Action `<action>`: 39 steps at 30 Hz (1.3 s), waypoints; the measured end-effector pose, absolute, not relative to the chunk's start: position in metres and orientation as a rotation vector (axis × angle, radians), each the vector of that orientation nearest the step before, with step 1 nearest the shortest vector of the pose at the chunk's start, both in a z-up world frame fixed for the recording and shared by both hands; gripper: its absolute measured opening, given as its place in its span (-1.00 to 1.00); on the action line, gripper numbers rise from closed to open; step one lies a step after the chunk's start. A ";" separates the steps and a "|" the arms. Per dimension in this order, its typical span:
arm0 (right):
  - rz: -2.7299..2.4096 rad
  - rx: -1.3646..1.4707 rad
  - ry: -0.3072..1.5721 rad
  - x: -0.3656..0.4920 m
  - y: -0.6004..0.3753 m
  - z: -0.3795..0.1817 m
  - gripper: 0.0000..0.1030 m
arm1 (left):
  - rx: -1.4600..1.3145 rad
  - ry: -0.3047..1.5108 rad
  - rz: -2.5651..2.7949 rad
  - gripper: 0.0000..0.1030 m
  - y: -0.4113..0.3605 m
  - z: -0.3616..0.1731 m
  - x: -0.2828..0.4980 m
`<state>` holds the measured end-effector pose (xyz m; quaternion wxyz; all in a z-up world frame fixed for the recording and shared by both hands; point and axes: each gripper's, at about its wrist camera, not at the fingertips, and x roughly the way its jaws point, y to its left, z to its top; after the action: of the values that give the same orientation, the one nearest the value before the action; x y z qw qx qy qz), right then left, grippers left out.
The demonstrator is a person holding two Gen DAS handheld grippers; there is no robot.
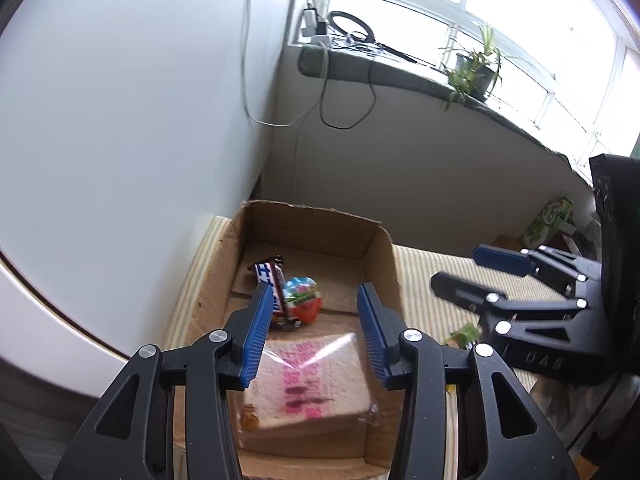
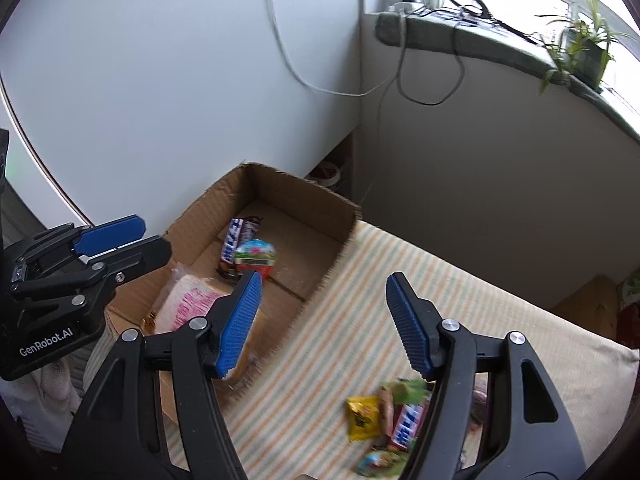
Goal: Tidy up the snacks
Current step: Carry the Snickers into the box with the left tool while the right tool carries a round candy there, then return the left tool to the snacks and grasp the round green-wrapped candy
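So the left gripper (image 1: 312,320) has its blue ribbed fingers (image 1: 256,332) apart, nothing between them, hovering over the open brown cardboard box (image 1: 380,248). Right gripper (image 2: 324,320), fingers also spread and empty, sits lower centre of its view above the striped cloth worktop (image 2: 360,280). In the box: a clear-wrapped sandwich bread pack with pink print (image 1: 312,384) nearest, then a dark chocolate bar (image 1: 272,276) touching a round colourful-lidded cup (image 1: 302,298). More loose snacks (image 2: 384,420) lie at the lower right.
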<state>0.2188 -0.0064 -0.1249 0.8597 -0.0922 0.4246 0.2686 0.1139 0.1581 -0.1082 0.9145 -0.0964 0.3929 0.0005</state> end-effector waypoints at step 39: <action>0.414 -0.117 0.992 0.131 -0.222 -0.222 0.41 | -0.185 0.962 -0.188 0.12 -0.040 -0.201 0.080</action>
<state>0.1307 -0.2217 -0.2221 0.8574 -0.0558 0.4722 0.1970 0.0802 -0.0405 -0.2011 0.8781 -0.0886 0.4614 -0.0904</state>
